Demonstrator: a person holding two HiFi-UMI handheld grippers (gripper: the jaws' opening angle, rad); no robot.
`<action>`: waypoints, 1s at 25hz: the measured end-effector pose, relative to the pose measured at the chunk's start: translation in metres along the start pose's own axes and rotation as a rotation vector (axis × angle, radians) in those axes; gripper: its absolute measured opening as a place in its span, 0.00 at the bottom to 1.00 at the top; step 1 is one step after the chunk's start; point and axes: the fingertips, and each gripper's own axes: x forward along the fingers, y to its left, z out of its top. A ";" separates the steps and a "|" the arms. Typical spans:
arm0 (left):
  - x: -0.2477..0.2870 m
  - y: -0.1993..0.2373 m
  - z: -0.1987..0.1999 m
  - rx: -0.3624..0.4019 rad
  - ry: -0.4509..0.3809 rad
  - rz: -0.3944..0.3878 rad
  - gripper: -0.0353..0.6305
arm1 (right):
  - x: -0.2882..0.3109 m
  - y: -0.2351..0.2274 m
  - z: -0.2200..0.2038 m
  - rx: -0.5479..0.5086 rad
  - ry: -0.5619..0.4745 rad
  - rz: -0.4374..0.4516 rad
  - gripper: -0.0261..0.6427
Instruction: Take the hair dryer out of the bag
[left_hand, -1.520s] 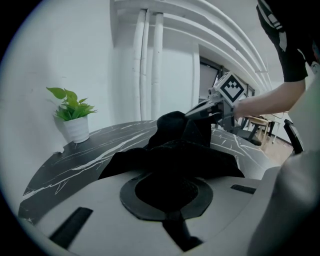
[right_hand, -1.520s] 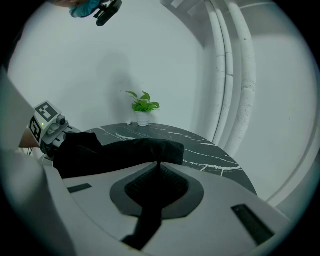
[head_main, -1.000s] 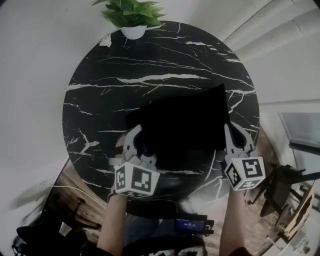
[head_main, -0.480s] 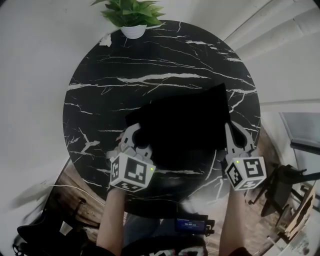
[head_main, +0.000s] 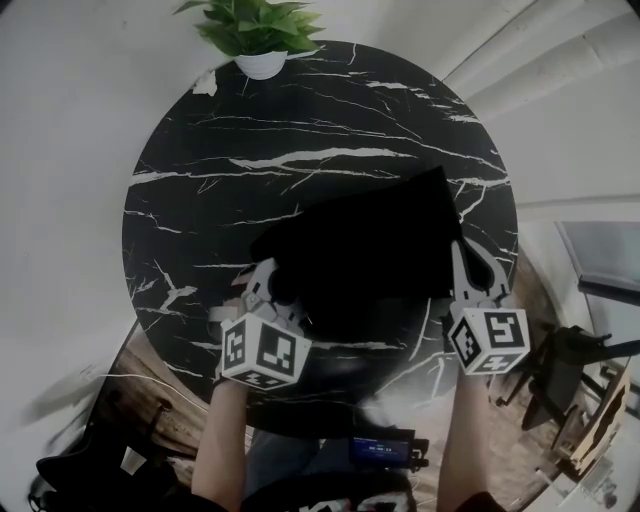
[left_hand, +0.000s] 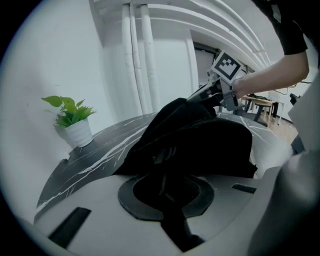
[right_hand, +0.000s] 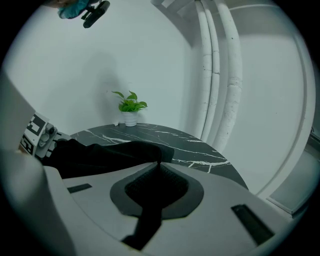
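A black fabric bag (head_main: 370, 250) lies on the round black marble table (head_main: 300, 130). No hair dryer shows anywhere; the bag's inside is hidden. My left gripper (head_main: 274, 288) is at the bag's near left edge, its jaws have just been closing, and black fabric (left_hand: 200, 140) is pinched between them. In the left gripper view the cloth runs into the slot of that gripper (left_hand: 165, 172). My right gripper (head_main: 462, 258) is shut on the bag's right edge, and a fold of the bag (right_hand: 100, 155) enters its jaws (right_hand: 159, 167).
A small green plant in a white pot (head_main: 258, 35) stands at the table's far rim, with a white scrap (head_main: 205, 82) beside it. White pipes (right_hand: 220, 75) run up the wall to the right. Furniture and the floor show below the table's near edge.
The left gripper's jaws have come together on the bag's near left edge, and its marker cube has shifted slightly left. The right gripper and the bag have stayed put.
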 end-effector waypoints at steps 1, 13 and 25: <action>-0.002 -0.002 -0.001 -0.006 0.002 -0.011 0.11 | 0.000 -0.003 -0.001 0.000 0.007 -0.009 0.08; -0.020 -0.011 -0.013 -0.107 -0.022 -0.074 0.10 | 0.008 -0.015 -0.015 -0.009 0.046 -0.047 0.08; -0.046 -0.022 -0.029 -0.211 -0.029 -0.096 0.10 | 0.022 -0.008 -0.042 -0.064 0.131 -0.046 0.08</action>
